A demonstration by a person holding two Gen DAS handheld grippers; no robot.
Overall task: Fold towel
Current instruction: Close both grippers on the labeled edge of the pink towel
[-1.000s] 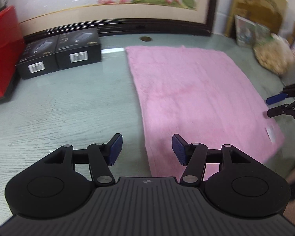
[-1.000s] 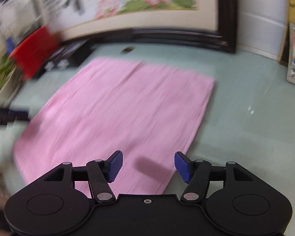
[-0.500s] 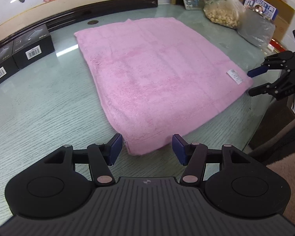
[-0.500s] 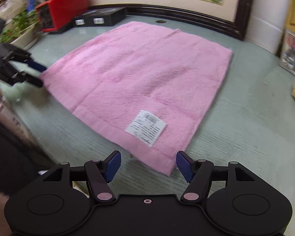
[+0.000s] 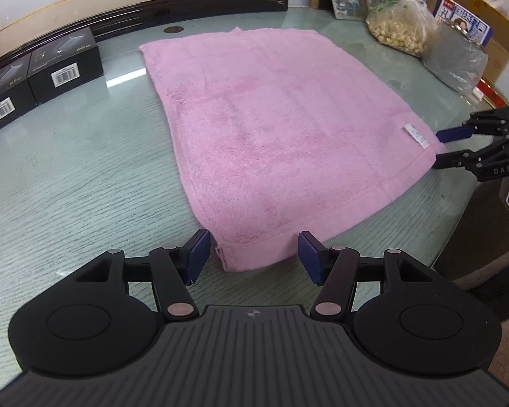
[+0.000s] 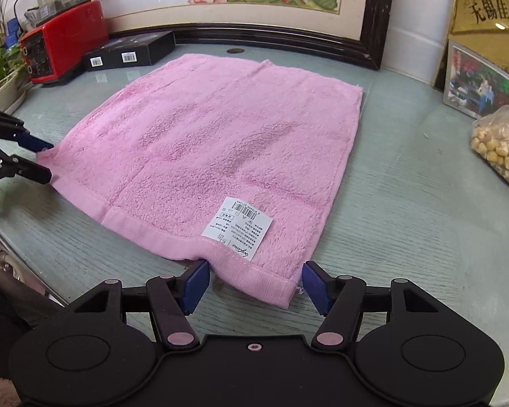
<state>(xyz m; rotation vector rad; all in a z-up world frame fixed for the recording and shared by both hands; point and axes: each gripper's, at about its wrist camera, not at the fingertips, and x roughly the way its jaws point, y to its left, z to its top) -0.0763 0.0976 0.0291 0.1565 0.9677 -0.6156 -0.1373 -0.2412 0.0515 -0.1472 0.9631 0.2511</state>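
A pink towel (image 5: pixel 281 135) lies flat and unfolded on the glass-topped table (image 5: pixel 68 186). My left gripper (image 5: pixel 252 254) is open at the towel's near left corner, and that corner sits between its blue pads without being pinched. My right gripper (image 6: pixel 256 283) straddles the near right corner beside the white care label (image 6: pixel 237 227). Its jaws are closing, with the hem between them and the pads still off the cloth. Each gripper also appears in the other's view: the right gripper (image 5: pixel 441 149) at the towel's right corner, the left gripper (image 6: pixel 42 159) at the left corner of the towel (image 6: pixel 227 142).
Black boxes (image 5: pixel 44 74) and a red appliance (image 6: pixel 64 40) stand at the back left, with a framed picture (image 6: pixel 241 6) behind the towel. A bag of nuts (image 5: pixel 400 27), a grey bag (image 5: pixel 458 57) and photos (image 6: pixel 475 84) sit at the right. The table edge (image 5: pixel 458 210) runs close by.
Both grippers have come in to the towel's two near corners. The right hand swept sideways to the labelled corner. Each corner now lies between the pads.
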